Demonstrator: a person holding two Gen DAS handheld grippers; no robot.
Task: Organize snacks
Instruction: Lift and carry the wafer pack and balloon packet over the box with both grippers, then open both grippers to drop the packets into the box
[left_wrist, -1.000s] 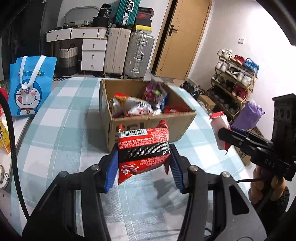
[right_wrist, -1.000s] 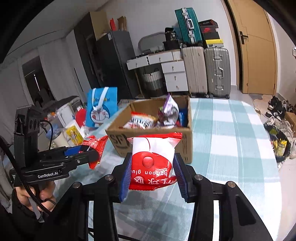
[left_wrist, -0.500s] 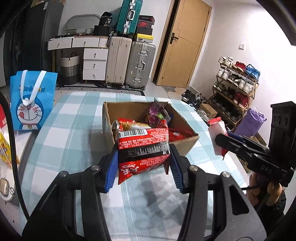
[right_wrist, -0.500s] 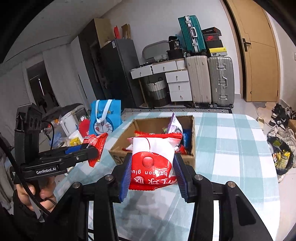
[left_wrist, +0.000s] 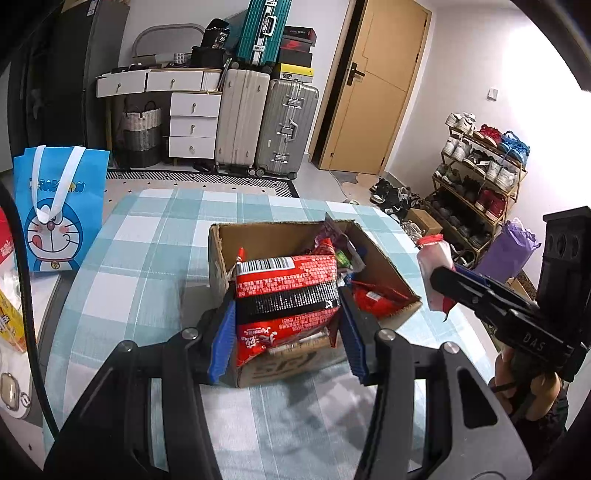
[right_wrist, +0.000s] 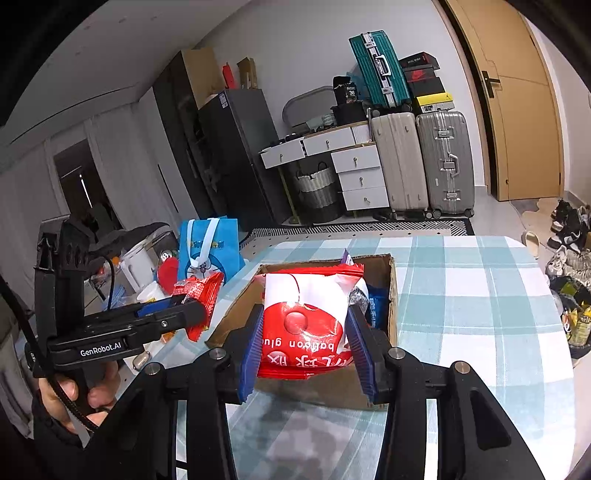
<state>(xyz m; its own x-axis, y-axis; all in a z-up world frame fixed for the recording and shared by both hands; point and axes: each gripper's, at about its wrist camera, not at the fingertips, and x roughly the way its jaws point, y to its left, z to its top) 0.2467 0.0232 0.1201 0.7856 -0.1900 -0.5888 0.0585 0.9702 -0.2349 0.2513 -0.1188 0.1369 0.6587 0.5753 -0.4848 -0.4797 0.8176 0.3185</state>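
Note:
My left gripper (left_wrist: 286, 332) is shut on a red and black snack packet (left_wrist: 286, 295) and holds it above the near edge of the open cardboard box (left_wrist: 221, 254). The box stands on the checked table and holds several snack packets. My right gripper (right_wrist: 306, 339) is shut on a red and white snack bag (right_wrist: 306, 317) above the near side of the same box (right_wrist: 393, 295). Each gripper shows in the other's view: the right one (left_wrist: 437, 280) at the box's right, the left one (right_wrist: 195, 306) at its left.
A blue cartoon bag (left_wrist: 59, 210) stands at the table's left edge, with packets and cups beside it (right_wrist: 147, 280). Suitcases (left_wrist: 266, 125) and drawers line the back wall. A shoe rack (left_wrist: 480, 166) stands at the right. The checked tablecloth (right_wrist: 480, 295) spreads right of the box.
Both grippers have risen and moved forward with their packets, from in front of the box to above its near edge. The box now sits lower in both views.

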